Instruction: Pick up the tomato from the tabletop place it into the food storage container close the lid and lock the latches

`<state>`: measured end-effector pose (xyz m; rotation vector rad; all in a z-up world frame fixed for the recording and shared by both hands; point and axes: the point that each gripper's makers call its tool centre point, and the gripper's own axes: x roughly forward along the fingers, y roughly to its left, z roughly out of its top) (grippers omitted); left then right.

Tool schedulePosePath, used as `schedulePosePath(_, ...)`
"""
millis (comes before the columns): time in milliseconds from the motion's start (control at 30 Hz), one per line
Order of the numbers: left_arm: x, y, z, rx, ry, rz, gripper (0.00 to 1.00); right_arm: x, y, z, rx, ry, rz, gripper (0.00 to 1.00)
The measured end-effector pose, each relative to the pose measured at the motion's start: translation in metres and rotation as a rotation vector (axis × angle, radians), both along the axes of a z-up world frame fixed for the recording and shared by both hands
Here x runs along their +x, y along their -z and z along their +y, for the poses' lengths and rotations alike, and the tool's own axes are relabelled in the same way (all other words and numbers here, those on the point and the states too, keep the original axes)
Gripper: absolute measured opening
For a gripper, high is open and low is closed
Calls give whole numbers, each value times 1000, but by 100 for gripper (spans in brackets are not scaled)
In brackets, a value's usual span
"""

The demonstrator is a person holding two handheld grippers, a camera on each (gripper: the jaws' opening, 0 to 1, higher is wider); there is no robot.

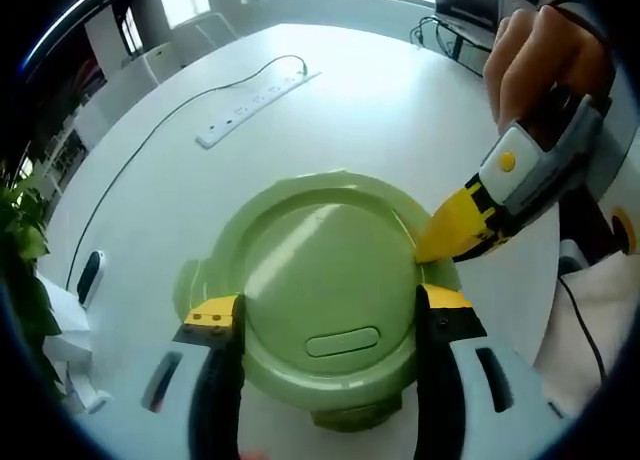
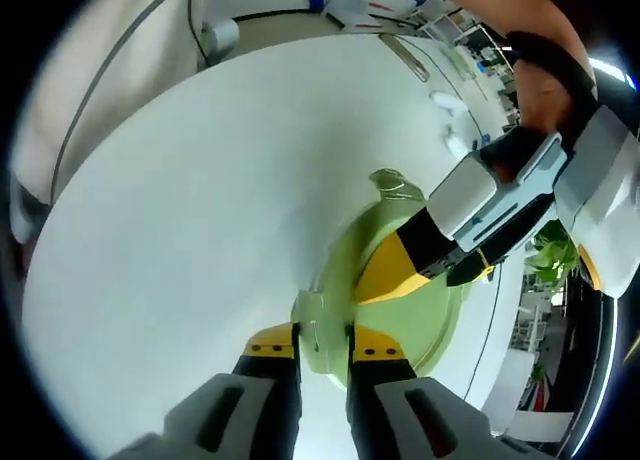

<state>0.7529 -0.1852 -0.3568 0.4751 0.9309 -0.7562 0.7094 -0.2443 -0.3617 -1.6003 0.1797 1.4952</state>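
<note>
Between our left gripper's [image 1: 330, 315] fingers we see a round pale-green plastic container lid [image 1: 325, 275], smooth and glossy. Our right gripper's [image 2: 324, 342] yellow fingertips look matt. Beyond them lies a smooth white tabletop [image 1: 400, 110] with soft sheen.

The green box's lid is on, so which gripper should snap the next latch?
Probably the right hand-held gripper: its jaws already pinch a latch on the green container's rim. The left hand-held gripper just sits open, straddling the lid.

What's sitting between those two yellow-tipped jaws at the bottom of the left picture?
The green lidded food storage container lies between the left gripper's open jaws, seen in the left gripper view.
</note>
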Motion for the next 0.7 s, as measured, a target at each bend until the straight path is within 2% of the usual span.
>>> schedulePosePath(267, -3, 0, 1, -9, 3, -10, 62, 0, 0, 1, -26, -18, -32, 13)
schedulePosePath(700, -4, 0, 0, 3, 8, 0, 62, -2, 0, 2, -25, -48, -31, 15)
